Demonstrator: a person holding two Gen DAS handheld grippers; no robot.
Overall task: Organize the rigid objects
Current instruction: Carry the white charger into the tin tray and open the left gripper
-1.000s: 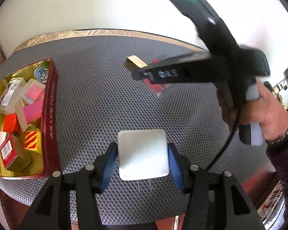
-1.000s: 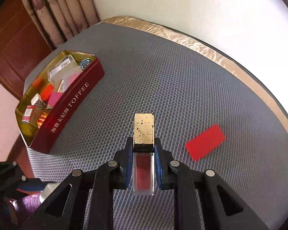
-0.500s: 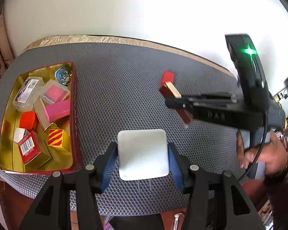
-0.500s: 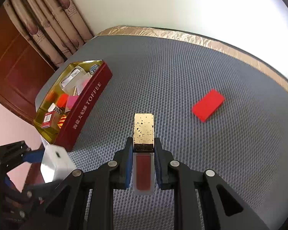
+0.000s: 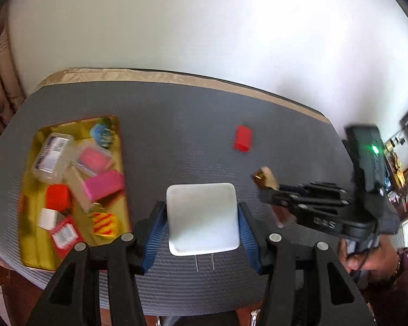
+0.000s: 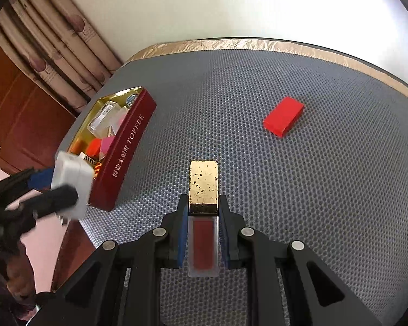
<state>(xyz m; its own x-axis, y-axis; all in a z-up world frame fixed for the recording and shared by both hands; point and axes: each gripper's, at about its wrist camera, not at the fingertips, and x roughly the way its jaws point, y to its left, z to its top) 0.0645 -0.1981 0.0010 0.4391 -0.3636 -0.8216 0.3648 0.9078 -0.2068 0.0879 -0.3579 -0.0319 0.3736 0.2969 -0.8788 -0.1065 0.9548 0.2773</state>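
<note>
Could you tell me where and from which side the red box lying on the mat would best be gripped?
The red box lies flat and alone on the mat, a low slab with two long parallel sides. I would come from above and close the fingers across its narrow width, near mid-length. Both grippers are full now, so one must first unload.

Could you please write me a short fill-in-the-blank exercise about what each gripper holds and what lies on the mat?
1. The left gripper is shut on a ___ charger.
2. The lipstick in the right gripper has a ___ cap.
3. The word on the tin reads ___.
4. A ___ block lies alone on the mat.

Missing words: white; gold; TOFFEE; red
</note>
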